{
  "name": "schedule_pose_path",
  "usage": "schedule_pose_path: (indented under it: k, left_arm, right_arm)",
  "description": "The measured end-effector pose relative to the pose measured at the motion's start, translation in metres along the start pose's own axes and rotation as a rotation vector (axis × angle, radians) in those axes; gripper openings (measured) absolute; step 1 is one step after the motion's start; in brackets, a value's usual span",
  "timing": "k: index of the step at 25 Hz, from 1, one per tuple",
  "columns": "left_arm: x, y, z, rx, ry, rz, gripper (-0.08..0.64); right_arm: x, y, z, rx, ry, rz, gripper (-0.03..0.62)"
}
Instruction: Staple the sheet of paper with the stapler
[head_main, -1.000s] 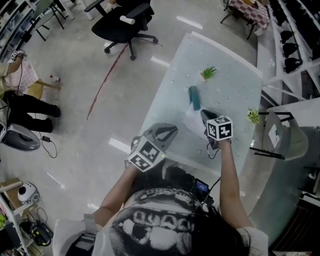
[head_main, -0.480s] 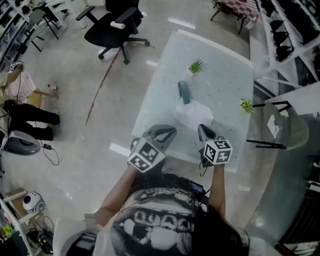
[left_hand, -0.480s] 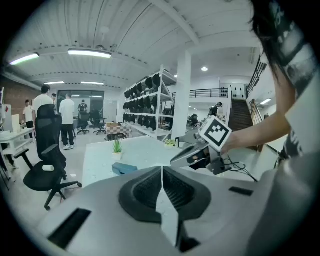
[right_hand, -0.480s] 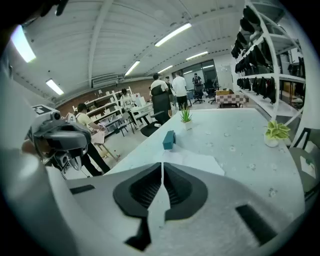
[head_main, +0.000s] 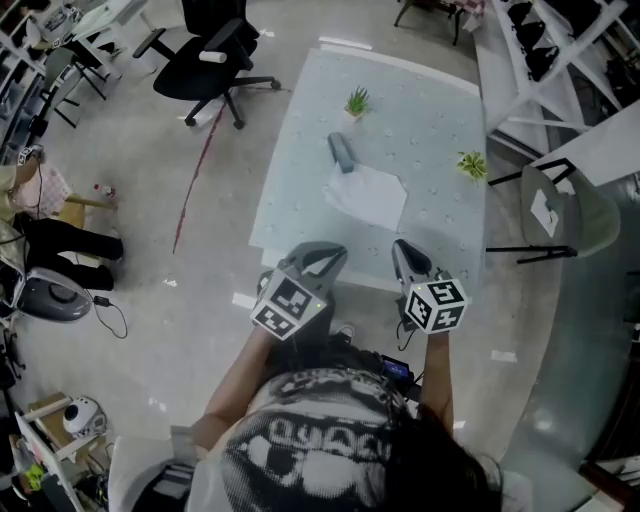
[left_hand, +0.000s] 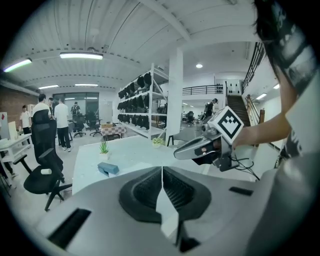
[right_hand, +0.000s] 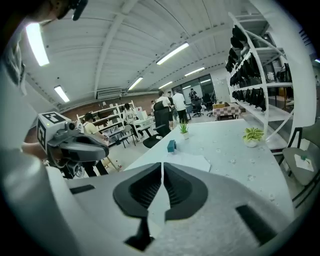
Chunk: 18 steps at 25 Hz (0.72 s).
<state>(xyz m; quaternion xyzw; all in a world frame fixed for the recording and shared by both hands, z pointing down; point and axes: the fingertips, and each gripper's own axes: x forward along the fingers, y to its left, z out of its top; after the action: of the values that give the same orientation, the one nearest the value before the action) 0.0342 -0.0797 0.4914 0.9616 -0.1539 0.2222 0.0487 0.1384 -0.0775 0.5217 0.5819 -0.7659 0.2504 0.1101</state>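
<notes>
A white sheet of paper lies on the pale table, with a teal stapler at its far left corner. The stapler and the sheet also show ahead in the gripper views. My left gripper is shut and empty, held off the table's near edge. My right gripper is likewise shut with nothing between its jaws, just at the near edge. Both are well short of the paper.
Two small potted plants stand on the table. A grey chair is at its right side, a black office chair at far left. Shelving runs along the right; people stand in the distance.
Both grippers have drawn back from the table towards the person. The right one was over the sheet's near edge and is now past the table's near edge, raised; paper and stapler stay put.
</notes>
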Motion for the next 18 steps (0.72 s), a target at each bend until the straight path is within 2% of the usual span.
schedule_pose_path:
  k: [9,18]
  left_arm:
    - [-0.028,-0.08,-0.004,0.015,-0.018,-0.006,0.006]
    - [-0.049,-0.142,-0.008,0.049,-0.031,-0.02,0.006]
  right_arm:
    - [-0.074,0.031,-0.029,-0.023,-0.09,0.001,-0.006]
    - [-0.125,0.059,-0.059,-0.076,-0.104,-0.001,-0.008]
